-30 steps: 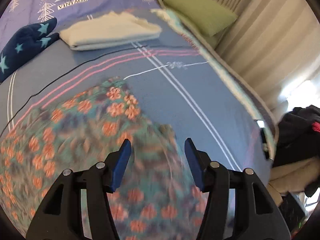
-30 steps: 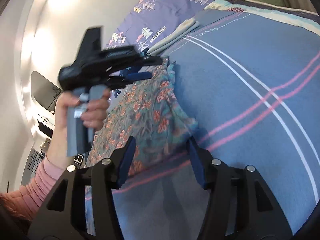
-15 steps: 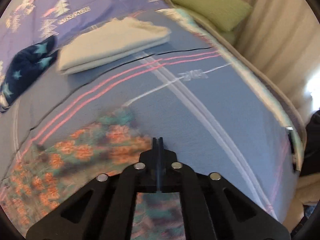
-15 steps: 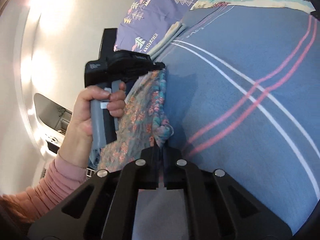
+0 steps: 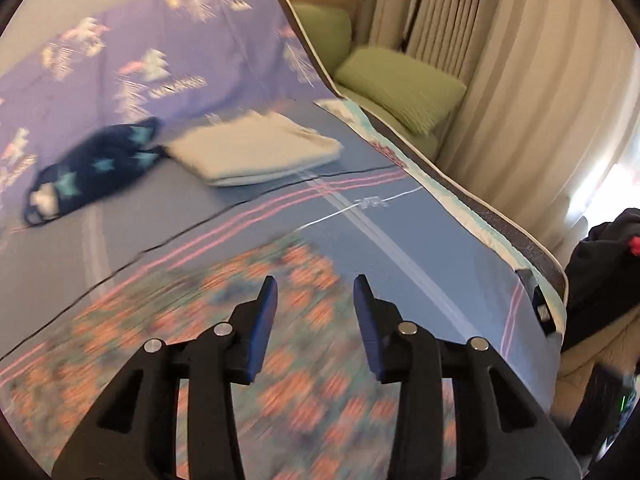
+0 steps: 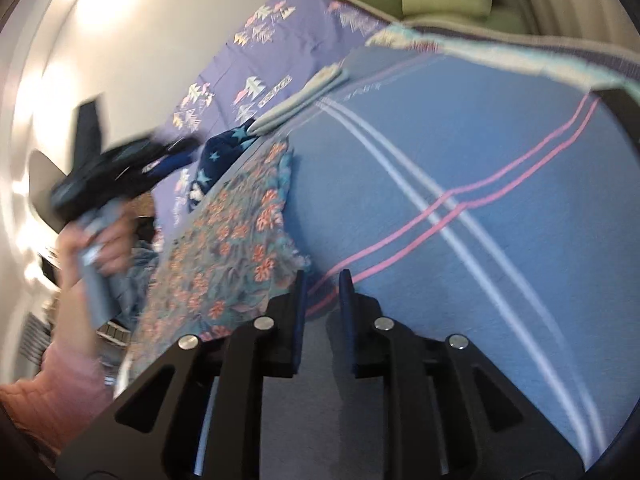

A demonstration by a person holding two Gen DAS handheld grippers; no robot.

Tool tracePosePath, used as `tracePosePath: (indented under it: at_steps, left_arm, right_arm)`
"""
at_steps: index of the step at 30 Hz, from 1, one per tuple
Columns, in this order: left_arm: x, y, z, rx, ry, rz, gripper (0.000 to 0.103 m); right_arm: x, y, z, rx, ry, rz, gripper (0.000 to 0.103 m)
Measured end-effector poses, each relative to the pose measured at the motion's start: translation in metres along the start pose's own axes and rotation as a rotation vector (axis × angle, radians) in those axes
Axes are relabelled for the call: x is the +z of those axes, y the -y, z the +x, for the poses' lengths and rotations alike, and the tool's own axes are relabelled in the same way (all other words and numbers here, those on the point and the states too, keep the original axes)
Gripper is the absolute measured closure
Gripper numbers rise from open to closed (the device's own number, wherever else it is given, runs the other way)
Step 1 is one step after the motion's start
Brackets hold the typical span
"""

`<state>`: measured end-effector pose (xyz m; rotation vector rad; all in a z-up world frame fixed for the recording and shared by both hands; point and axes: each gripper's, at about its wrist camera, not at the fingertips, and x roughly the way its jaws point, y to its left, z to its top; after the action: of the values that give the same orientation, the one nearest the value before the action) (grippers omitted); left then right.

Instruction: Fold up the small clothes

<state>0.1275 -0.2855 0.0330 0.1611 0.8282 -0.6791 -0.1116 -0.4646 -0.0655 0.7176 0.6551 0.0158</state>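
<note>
A teal garment with orange flowers (image 5: 280,344) lies flat on the blue striped bedspread (image 5: 404,216); it also shows in the right wrist view (image 6: 232,248). My left gripper (image 5: 316,300) is open and empty above the garment's far edge. My right gripper (image 6: 322,292) is open a little and empty, just past the garment's right corner over the bedspread (image 6: 480,184). In the right wrist view the left gripper (image 6: 120,168) is blurred, held up at the left.
A folded white cloth (image 5: 256,152) and a navy star-print garment (image 5: 88,172) lie at the far side by the purple pillow (image 5: 140,60). Green cushions (image 5: 400,88) and curtains stand at the right. Dark clothes (image 5: 600,264) are piled off the bed's right edge.
Both grippers were shut on the floral garment half a second ago and have opened and let it go. The garment now lies flat. The left gripper has lifted back.
</note>
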Motion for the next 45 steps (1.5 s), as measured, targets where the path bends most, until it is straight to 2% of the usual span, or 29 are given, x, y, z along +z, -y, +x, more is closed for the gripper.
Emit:
tracePosePath:
  at_steps: [5, 8, 10, 11, 14, 15, 16, 17, 18, 22, 23, 24, 26, 28, 30, 32, 34, 35, 37, 39, 41, 43, 45]
  left_arm:
    - [-0.076, -0.061, -0.07, 0.067, 0.009, -0.1, 0.062]
    - [-0.132, -0.092, -0.097, 0.049, -0.018, -0.19, 0.062]
    - [-0.17, -0.097, -0.102, 0.082, -0.055, -0.183, 0.062]
    - [-0.179, -0.096, -0.101, 0.088, -0.066, -0.175, 0.062]
    - [-0.208, -0.091, -0.102, 0.034, -0.075, -0.157, 0.062]
    - [-0.216, -0.087, -0.101, 0.017, -0.065, -0.145, 0.062]
    - [-0.222, -0.084, -0.099, 0.031, -0.052, -0.119, 0.062]
    - [-0.228, -0.081, -0.098, 0.047, -0.039, -0.091, 0.062]
    - [-0.232, -0.078, -0.097, 0.057, -0.024, -0.071, 0.062]
    - [-0.241, -0.079, -0.105, 0.043, 0.015, -0.029, 0.061]
    - [-0.241, -0.084, -0.109, 0.024, 0.02, -0.045, 0.061]
    - [-0.241, -0.093, -0.116, 0.008, 0.03, -0.076, 0.061]
    - [-0.243, -0.112, -0.136, 0.026, 0.069, -0.134, 0.06]
    - [-0.249, -0.147, -0.164, 0.124, 0.142, -0.226, 0.052]
    - [-0.26, -0.18, -0.183, 0.177, 0.18, -0.32, 0.047]
    - [-0.275, -0.213, -0.198, 0.206, 0.192, -0.447, 0.047]
    - [-0.292, -0.237, -0.21, 0.165, 0.227, -0.559, 0.047]
    - [-0.297, -0.24, -0.214, 0.145, 0.241, -0.583, 0.046]
    - [-0.304, -0.24, -0.214, 0.082, 0.26, -0.6, 0.046]
    - [-0.306, -0.241, -0.204, 0.055, 0.237, -0.604, 0.046]
    - [-0.311, -0.246, -0.196, 0.036, 0.213, -0.634, 0.046]
    - [-0.316, -0.252, -0.192, -0.005, 0.209, -0.669, 0.046]
    - [-0.32, -0.259, -0.186, -0.07, 0.203, -0.714, 0.046]
  right_arm:
    - [-0.01, -0.037, -0.008, 0.034, 0.003, -0.151, 0.085]
    - [-0.021, -0.07, 0.009, 0.079, -0.051, -0.244, 0.085]
    - [-0.033, -0.094, 0.025, 0.1, -0.113, -0.296, 0.085]
    - [-0.037, -0.106, 0.032, 0.112, -0.133, -0.318, 0.085]
    - [-0.052, -0.145, 0.051, 0.153, -0.17, -0.412, 0.085]
    - [-0.059, -0.156, 0.059, 0.149, -0.187, -0.445, 0.085]
    - [-0.064, -0.16, 0.067, 0.101, -0.214, -0.464, 0.085]
    - [-0.067, -0.16, 0.077, 0.028, -0.246, -0.468, 0.089]
    - [-0.071, -0.148, 0.083, -0.053, -0.278, -0.438, 0.102]
    - [-0.059, -0.119, 0.071, -0.027, -0.318, -0.227, 0.103]
    - [-0.057, -0.119, 0.068, -0.03, -0.315, -0.215, 0.102]
    - [-0.056, -0.125, 0.062, -0.045, -0.293, -0.236, 0.095]
    - [-0.061, -0.145, 0.053, -0.066, -0.24, -0.329, 0.09]
    - [-0.074, -0.176, 0.049, -0.04, -0.199, -0.466, 0.08]
    - [-0.103, -0.22, 0.052, 0.044, -0.202, -0.64, 0.065]
    - [-0.135, -0.259, 0.062, 0.093, -0.225, -0.823, 0.058]
    - [-0.164, -0.29, 0.072, 0.106, -0.25, -0.964, 0.057]
    - [-0.178, -0.303, 0.079, 0.106, -0.258, -1.029, 0.057]
    - [-0.204, -0.326, 0.092, 0.106, -0.255, -1.146, 0.056]
    - [-0.224, -0.341, 0.102, 0.106, -0.28, -1.228, 0.051]
    - [-0.241, -0.349, 0.105, 0.098, -0.288, -1.293, 0.045]
    - [-0.255, -0.354, 0.113, 0.051, -0.248, -1.349, 0.044]
    - [-0.256, -0.36, 0.124, 0.021, -0.213, -1.34, 0.043]
